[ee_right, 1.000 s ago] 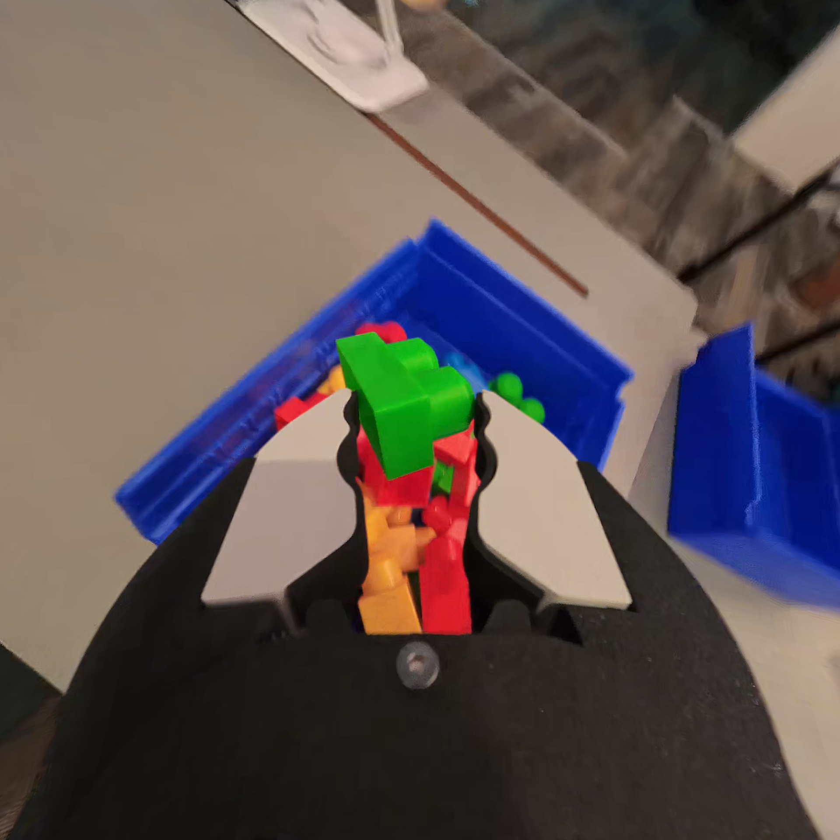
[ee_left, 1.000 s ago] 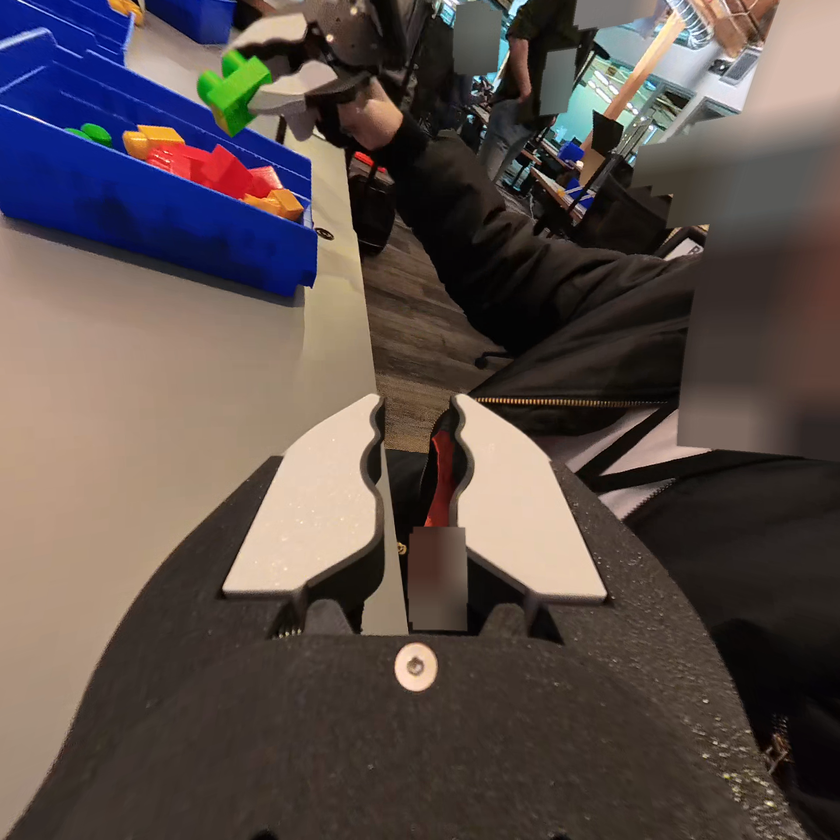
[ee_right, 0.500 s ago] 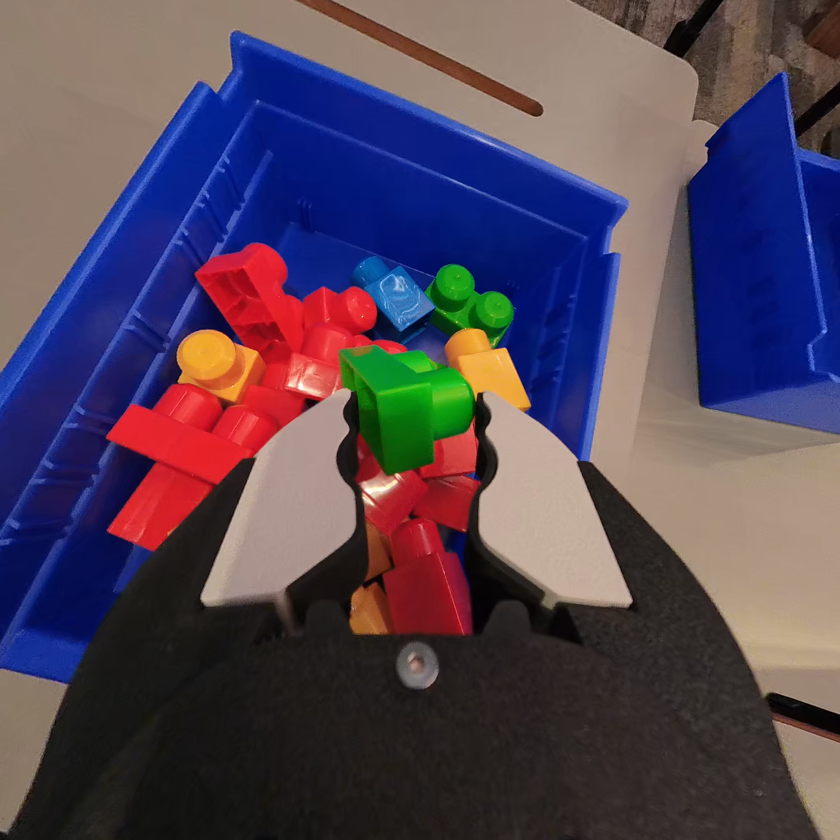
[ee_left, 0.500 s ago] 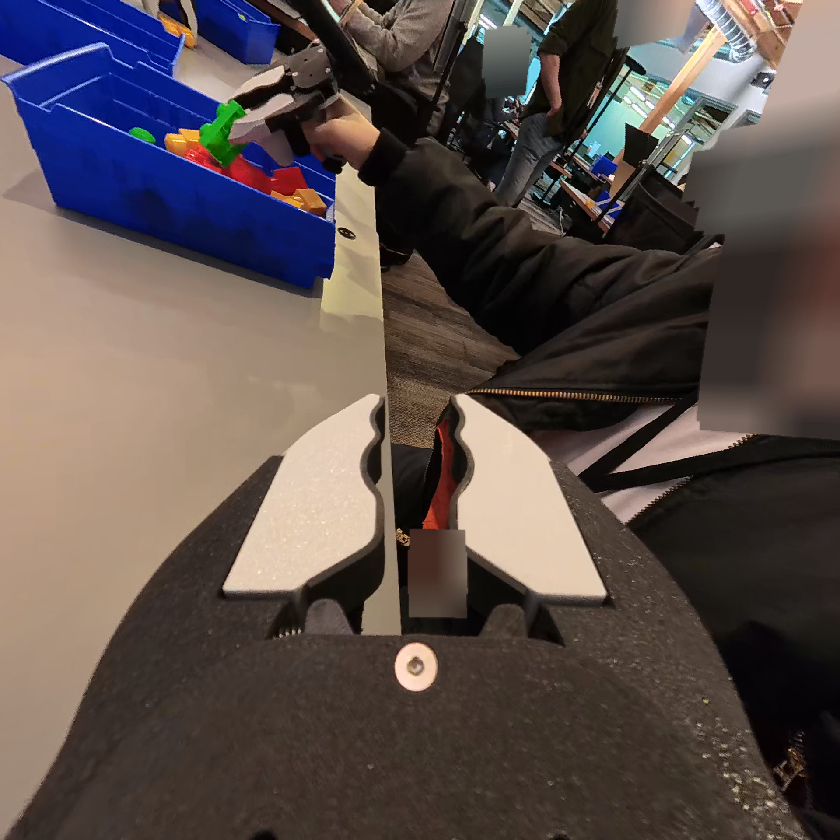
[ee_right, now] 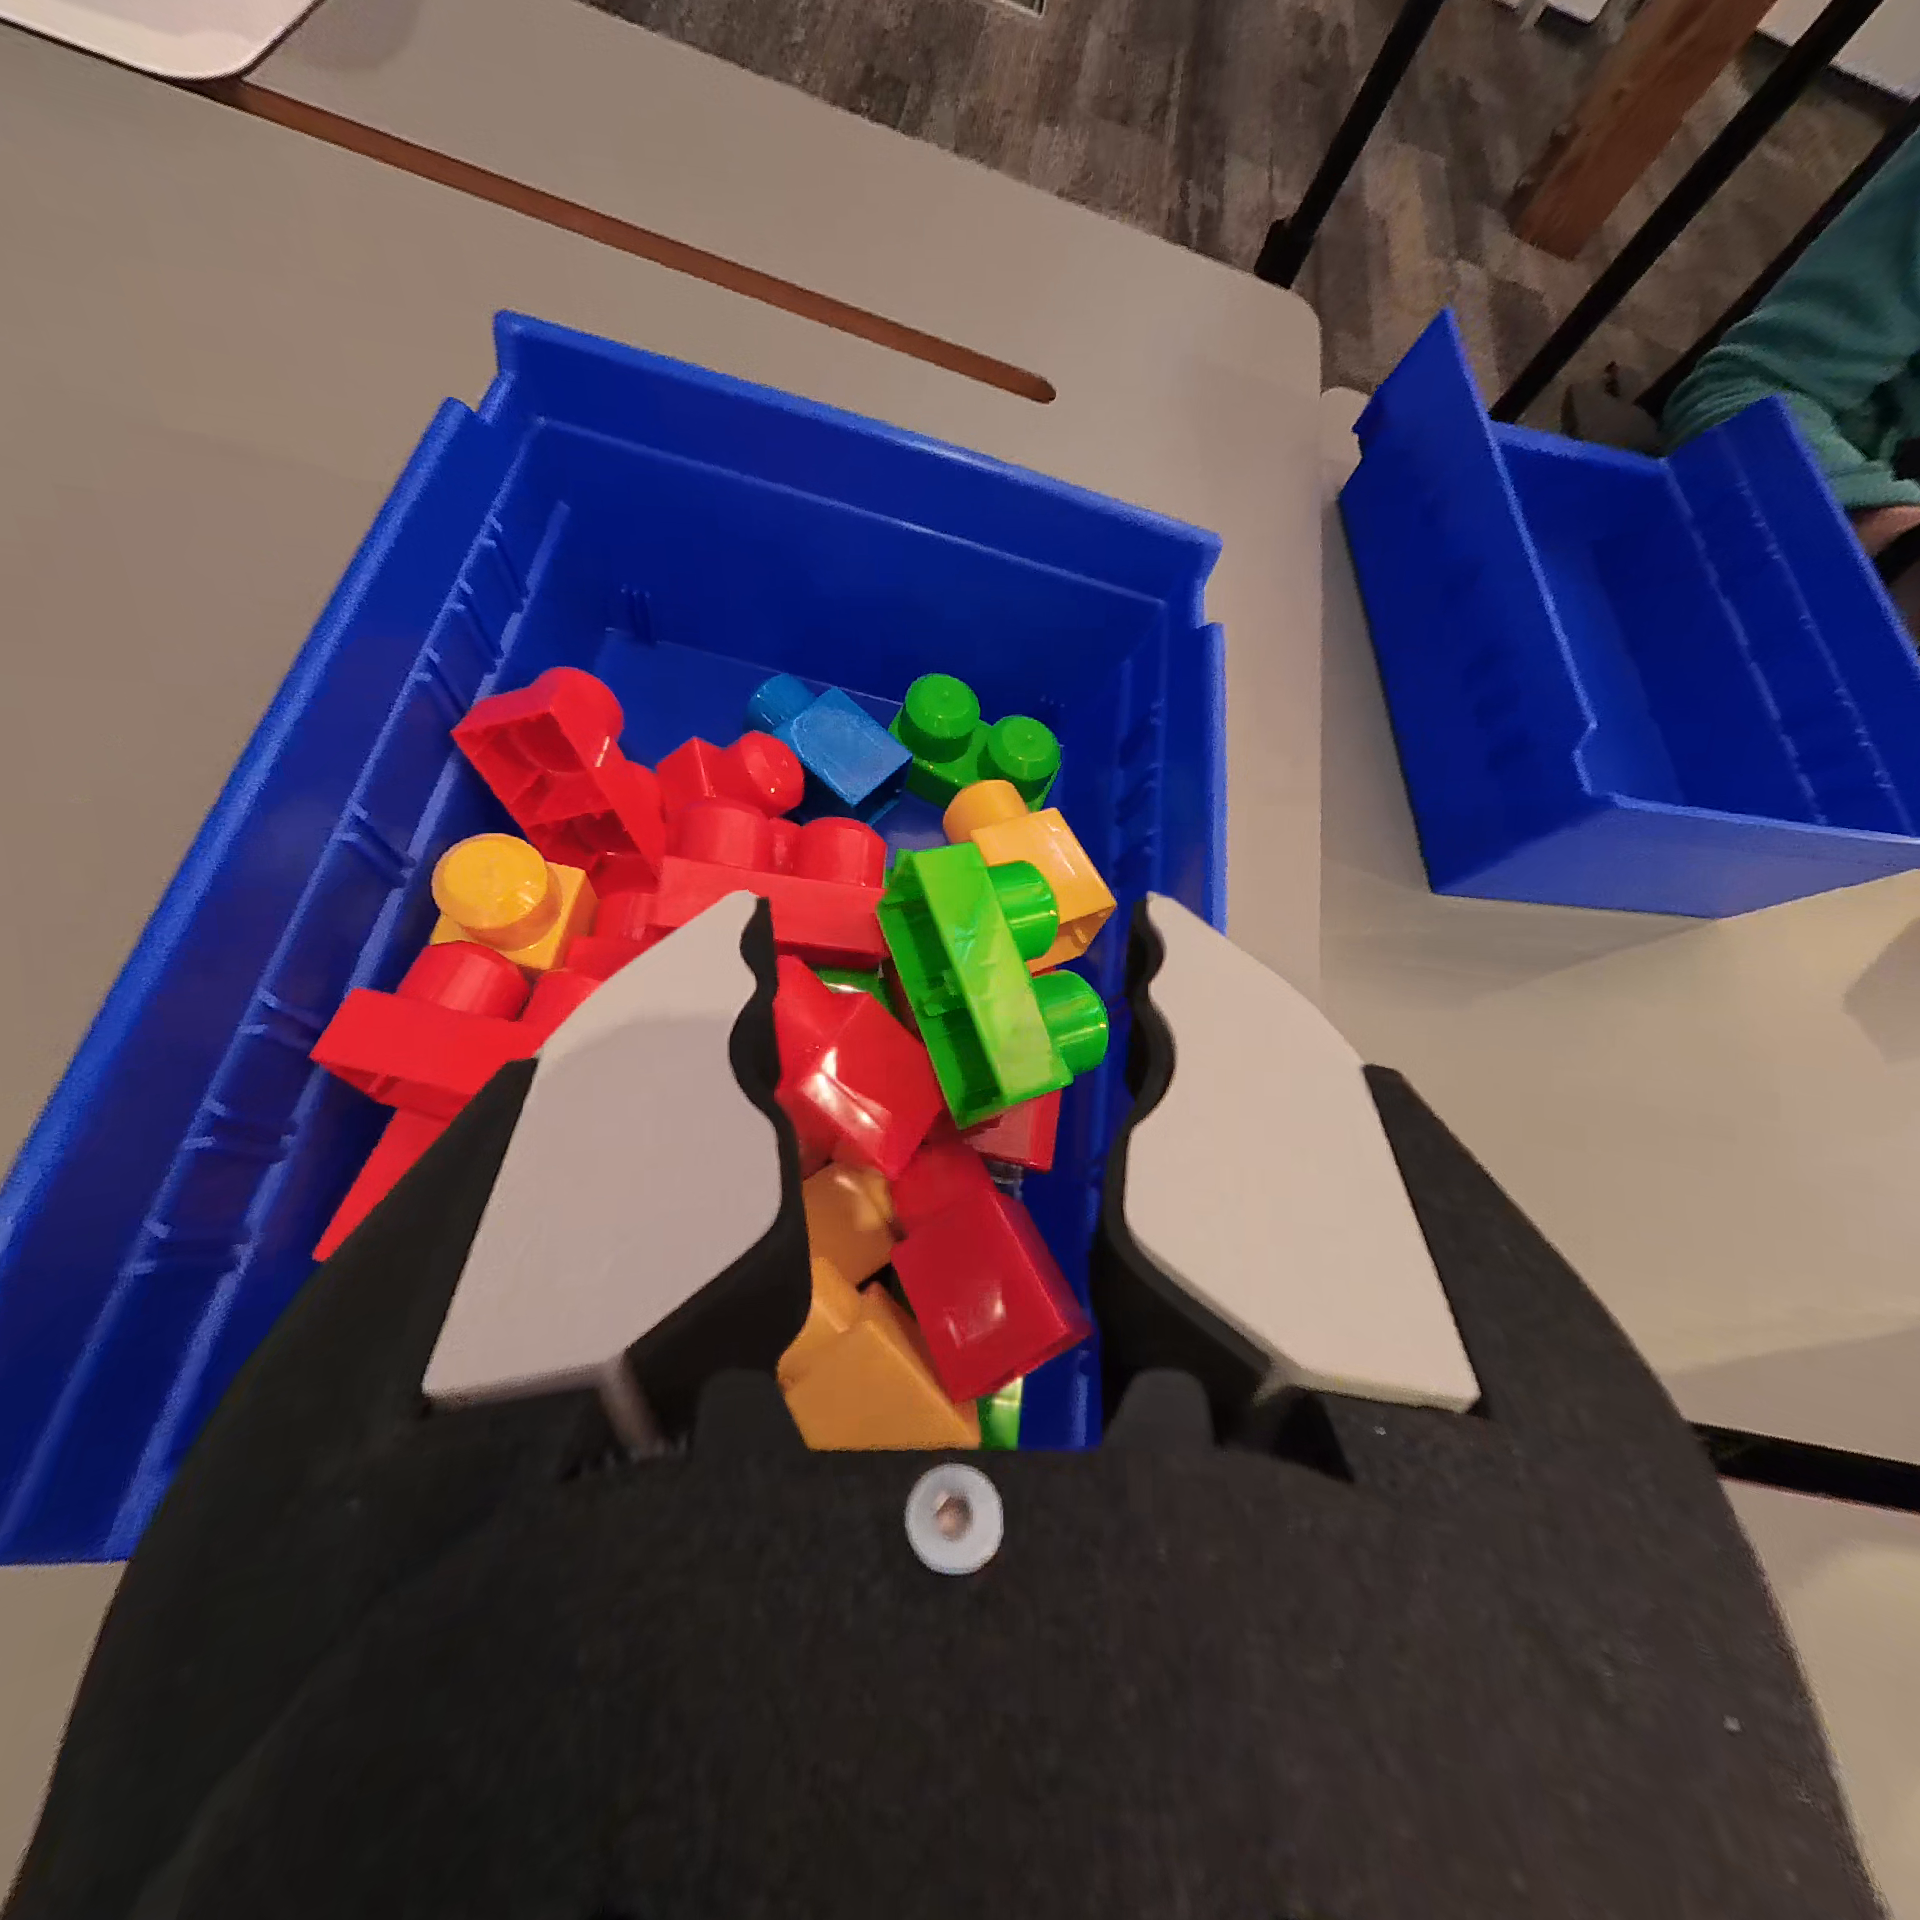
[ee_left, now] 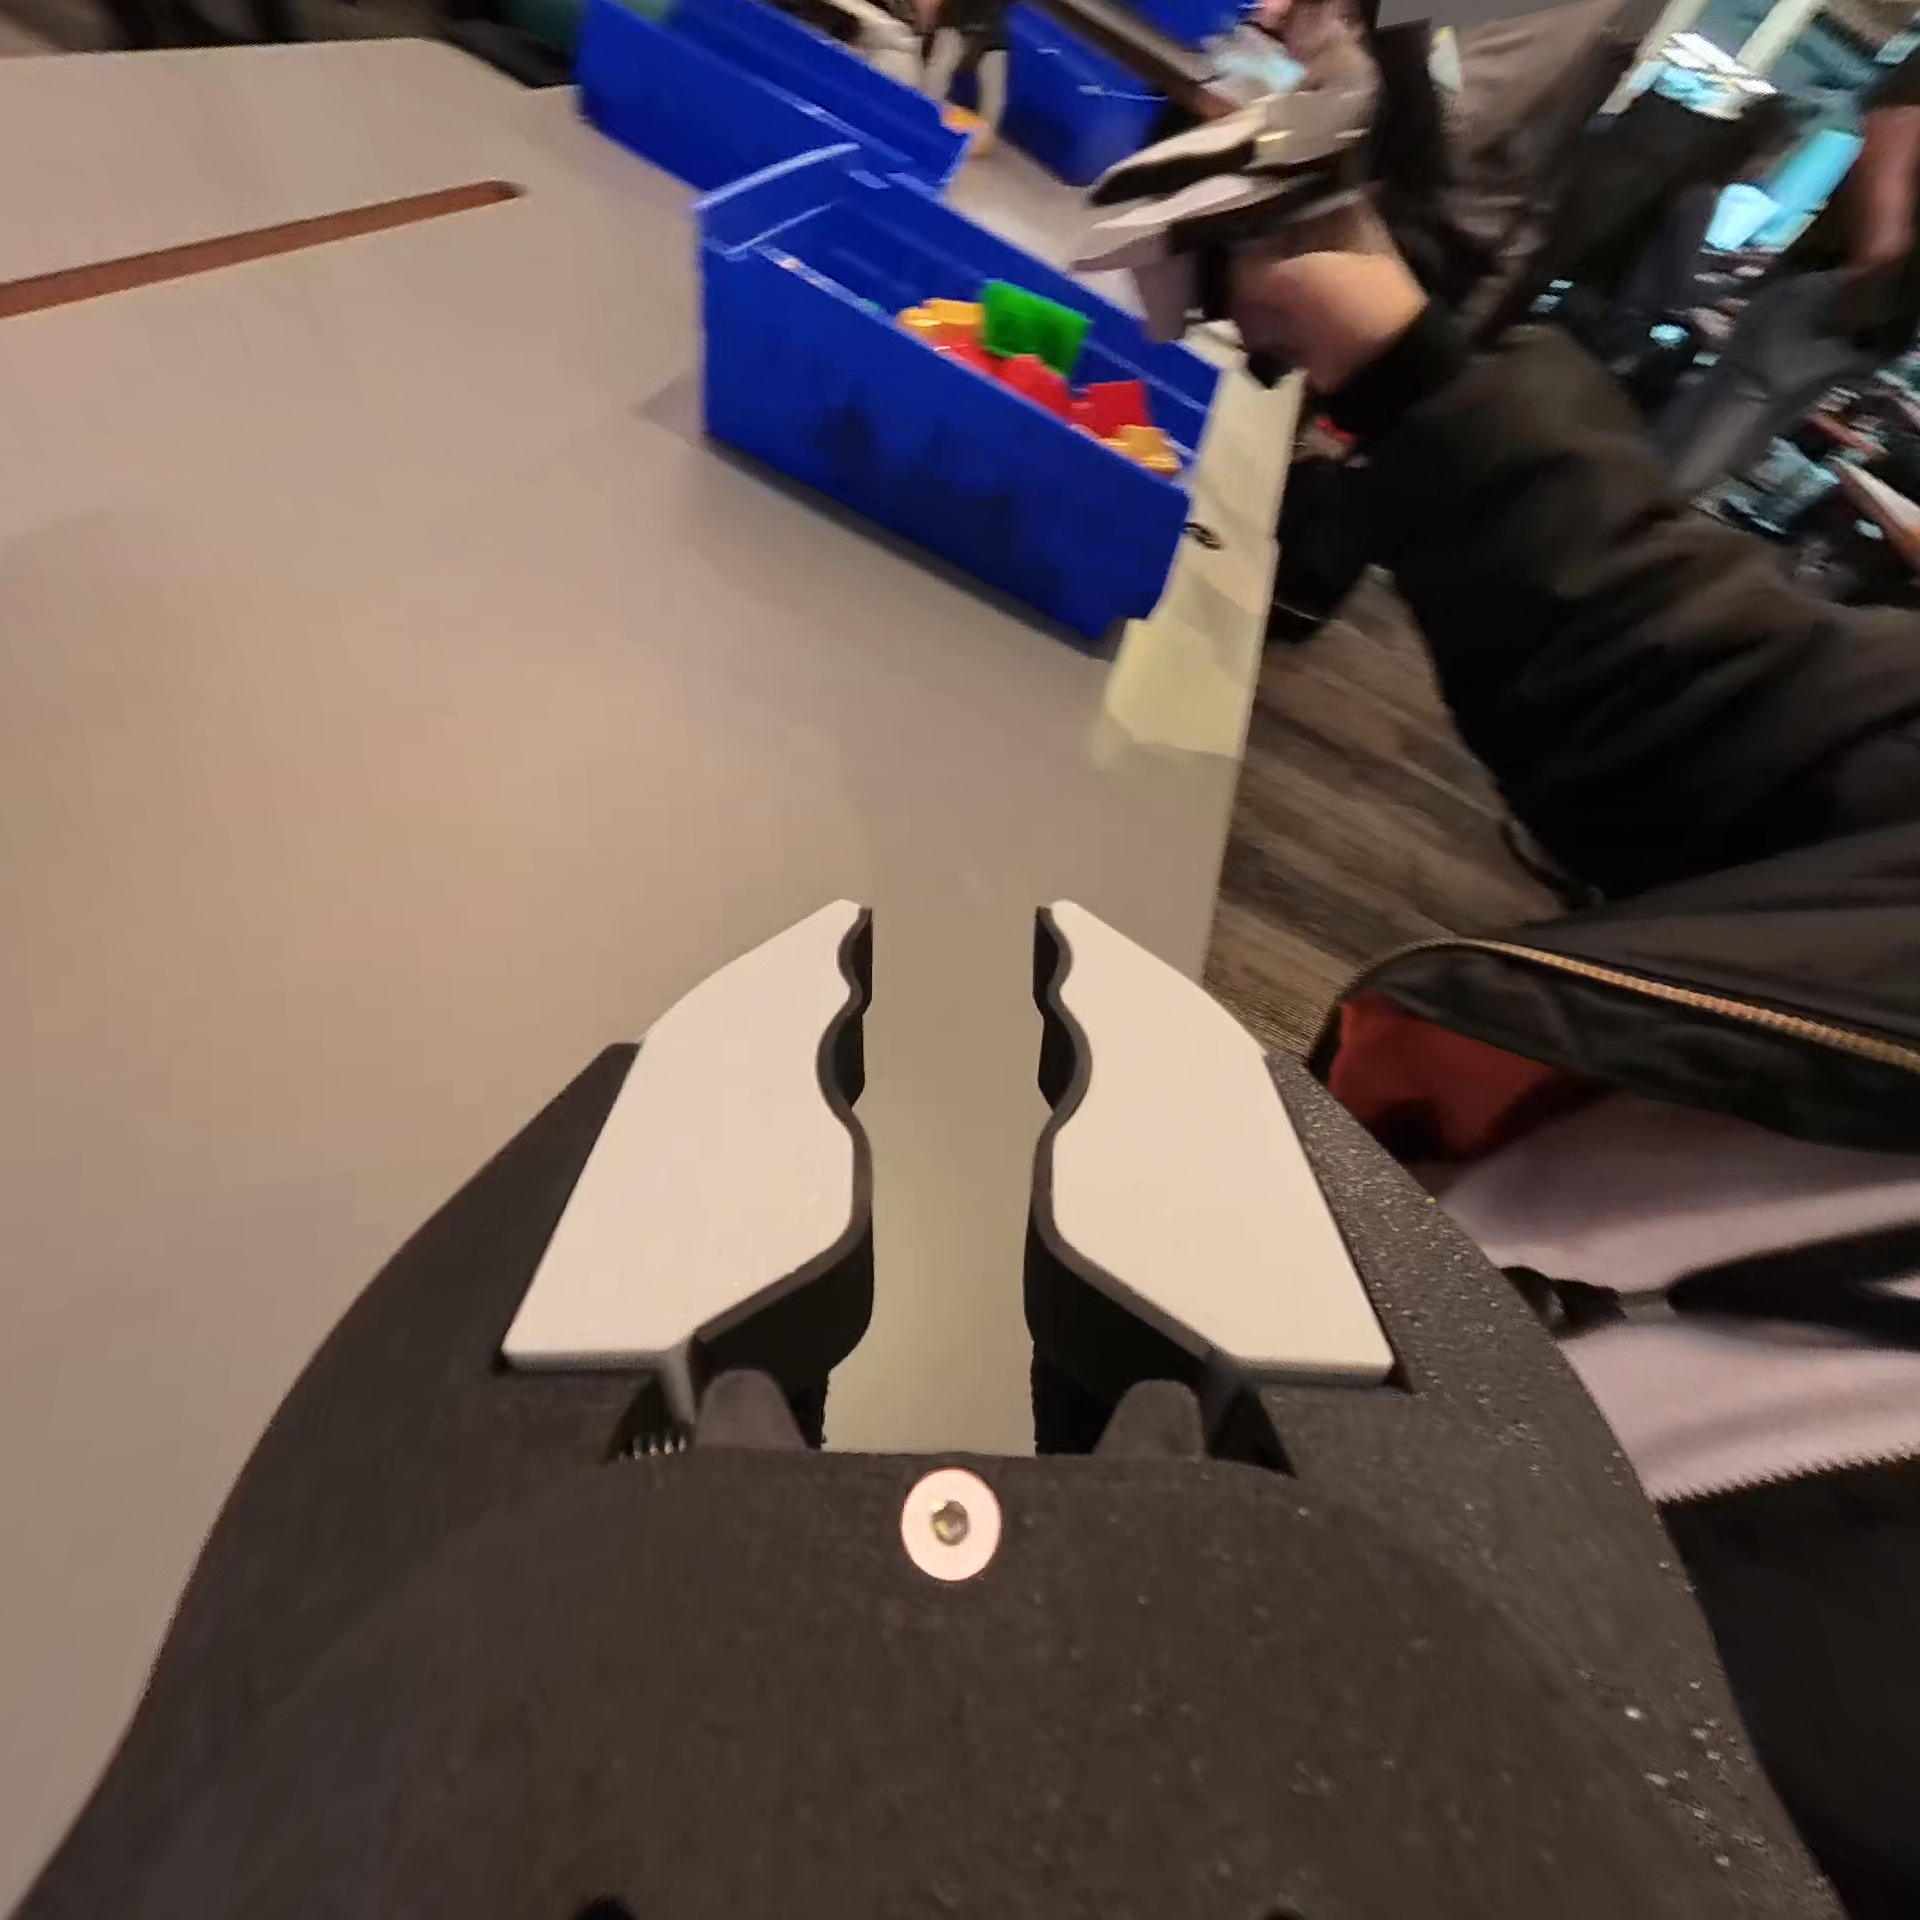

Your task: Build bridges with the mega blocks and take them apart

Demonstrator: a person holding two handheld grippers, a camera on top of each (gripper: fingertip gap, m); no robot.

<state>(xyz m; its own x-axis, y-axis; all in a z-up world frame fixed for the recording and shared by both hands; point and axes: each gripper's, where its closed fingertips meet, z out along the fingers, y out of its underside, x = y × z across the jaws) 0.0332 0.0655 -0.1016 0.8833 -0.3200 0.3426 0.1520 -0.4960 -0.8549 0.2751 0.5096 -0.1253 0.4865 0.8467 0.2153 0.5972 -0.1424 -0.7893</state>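
Note:
A blue bin [ee_right: 831, 436] holds a pile of red, yellow, blue and green mega blocks. My right gripper [ee_right: 945, 904] hangs open just above the pile. A green two-stud block [ee_right: 977, 997] lies loose on its side on top of the red blocks, between the jaws but touching neither. In the left wrist view the same bin [ee_left: 914, 468], green block [ee_left: 1029, 317] and right gripper [ee_left: 1174, 208] show far off. My left gripper [ee_left: 951, 914] is empty, its fingers a narrow gap apart, low over the grey table [ee_left: 416, 727] near its front edge.
An empty blue bin [ee_right: 1621, 727] sits on the neighbouring table to the right. More blue bins [ee_left: 748, 94] stand farther back. A brown slot [ee_right: 623, 229] runs through the tabletop behind the bin. The person's dark sleeve [ee_left: 1558, 571] reaches along the table edge.
My right gripper has opened and let the green block drop onto the pile in the bin. My left gripper has swung left, from over the table edge to over the tabletop.

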